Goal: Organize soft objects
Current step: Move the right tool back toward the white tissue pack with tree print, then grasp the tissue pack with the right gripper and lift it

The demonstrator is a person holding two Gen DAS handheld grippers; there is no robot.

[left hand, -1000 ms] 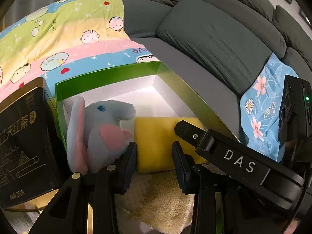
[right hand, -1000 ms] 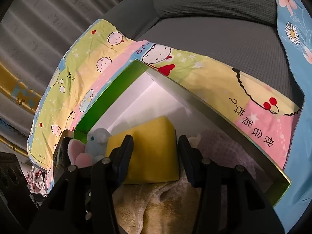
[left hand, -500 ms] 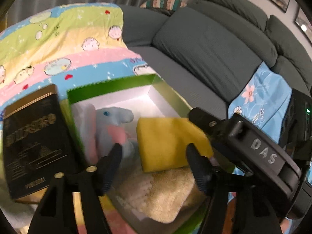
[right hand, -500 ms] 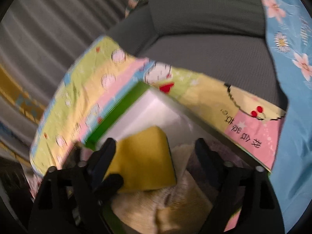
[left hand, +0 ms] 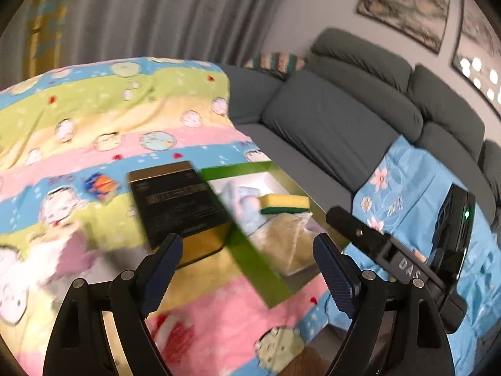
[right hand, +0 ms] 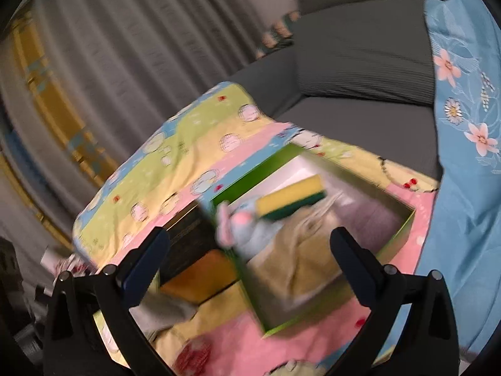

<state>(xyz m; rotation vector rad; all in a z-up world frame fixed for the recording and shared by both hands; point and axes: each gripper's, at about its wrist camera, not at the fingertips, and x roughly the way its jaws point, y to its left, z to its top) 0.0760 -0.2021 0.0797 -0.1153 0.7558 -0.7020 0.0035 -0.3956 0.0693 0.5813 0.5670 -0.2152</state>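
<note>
Pulled back and up from the box (right hand: 404,228) since a second ago, both grippers, so that far more of the room now shows; jaws just been opening on each, nothing between them. Left gripper (left hand: 247,266): jaws spread wide, empty, hovering short of the box and the tin (left hand: 178,200). Right gripper (right hand: 250,257): jaws spread fully, empty, above the near end of the box. Inside the box: sponge (right hand: 291,199), yellow over green, lying atop the towel (right hand: 300,263); plush (right hand: 247,228), blue with pink ears, at the left wall, touching the sponge; all somewhat blurred. Just left of the box, touching its wall: dark tin with gold sides. Underneath everything: cartoon quilt (left hand: 103,119); behind, grey sofa (left hand: 344,125) with a blue flowered cloth (left hand: 407,188) draped over it.
</note>
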